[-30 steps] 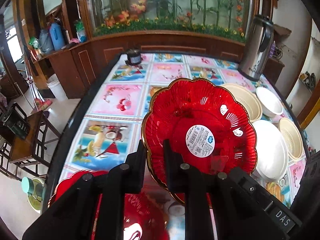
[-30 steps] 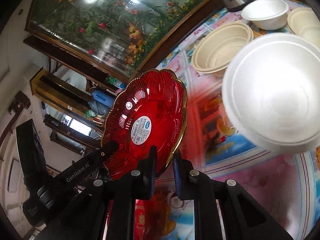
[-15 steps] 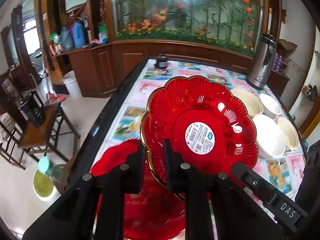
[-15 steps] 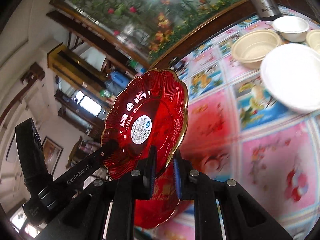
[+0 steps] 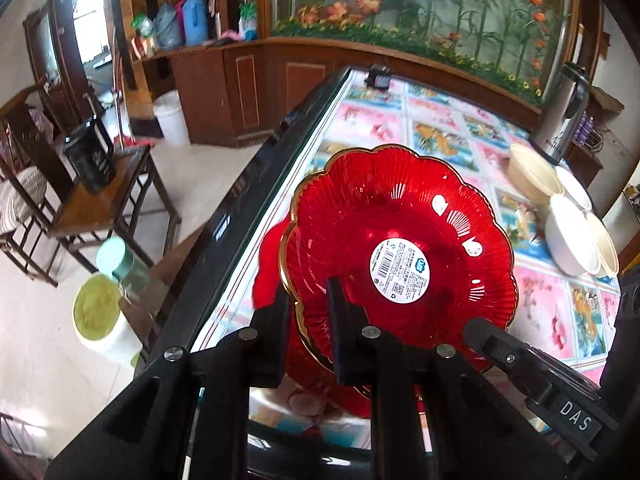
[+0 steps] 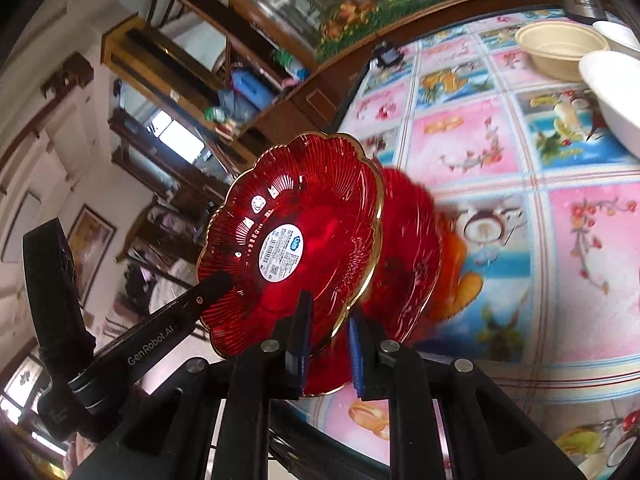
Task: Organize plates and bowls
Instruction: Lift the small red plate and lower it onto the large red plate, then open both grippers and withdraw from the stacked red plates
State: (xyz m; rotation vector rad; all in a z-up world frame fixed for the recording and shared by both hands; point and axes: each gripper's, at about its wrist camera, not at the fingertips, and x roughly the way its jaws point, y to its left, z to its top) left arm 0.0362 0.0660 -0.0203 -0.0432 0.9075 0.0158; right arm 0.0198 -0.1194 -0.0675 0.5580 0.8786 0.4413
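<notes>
On floral tablecloth (image 5: 436, 120), cream bowls (image 5: 532, 174).

The left gripper (image 5: 310, 320) is matte black plastic, its two flat fingers running out from a broad angular body studded with round silver screw heads. The right gripper (image 6: 326, 330) has the same black build and silver screws, but its fingers (image 6: 355, 354) carry blue ribbed pads on their inner faces. White lettering marks the casings: "DAS" on the right gripper's side, "GenRobot.AI" along the left gripper's finger.
</notes>
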